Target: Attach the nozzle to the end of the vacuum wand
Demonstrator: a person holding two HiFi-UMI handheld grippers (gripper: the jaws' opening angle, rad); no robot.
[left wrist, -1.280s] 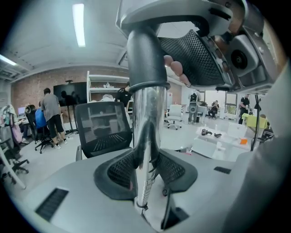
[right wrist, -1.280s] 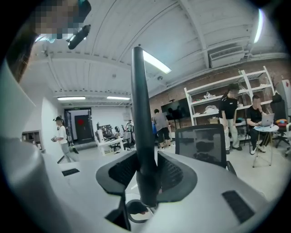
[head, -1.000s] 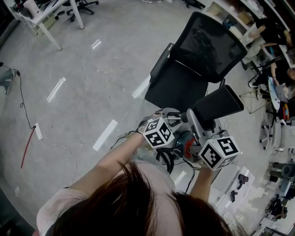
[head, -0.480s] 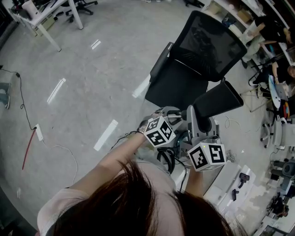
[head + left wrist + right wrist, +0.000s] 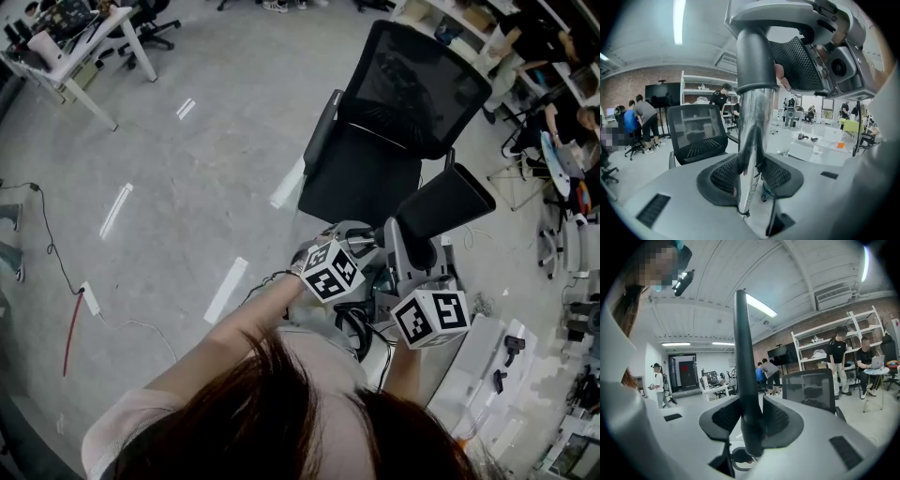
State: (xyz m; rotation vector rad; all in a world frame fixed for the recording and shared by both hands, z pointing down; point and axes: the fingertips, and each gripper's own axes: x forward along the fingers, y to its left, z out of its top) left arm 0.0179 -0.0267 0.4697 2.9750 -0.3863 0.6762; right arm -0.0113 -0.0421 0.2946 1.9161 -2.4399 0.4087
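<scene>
My left gripper [image 5: 751, 174] is shut on the chrome vacuum wand [image 5: 752, 136], which stands upright between its mesh pads. A dark collar [image 5: 753, 61] caps the wand's top end. My right gripper [image 5: 752, 420] is shut on the black nozzle [image 5: 743, 366], seen edge-on between its pads. In the head view the nozzle [image 5: 446, 208] fans out up and to the right over the chair's edge. Below it the two marker cubes, left [image 5: 330, 270] and right [image 5: 431, 317], sit close together in front of the person's chest. The joint itself is hidden there by grey gripper parts.
A black mesh office chair [image 5: 394, 122] stands just beyond the grippers. A white table [image 5: 80, 56] is at the far left, and cables with a power strip [image 5: 86, 298] lie on the grey floor. White cases with tools [image 5: 502, 361] and shelves crowd the right side.
The right gripper has turned in place, so its marker cube shows a different face and sits slightly further left. The nozzle tilted a little with it. The left gripper held still.
</scene>
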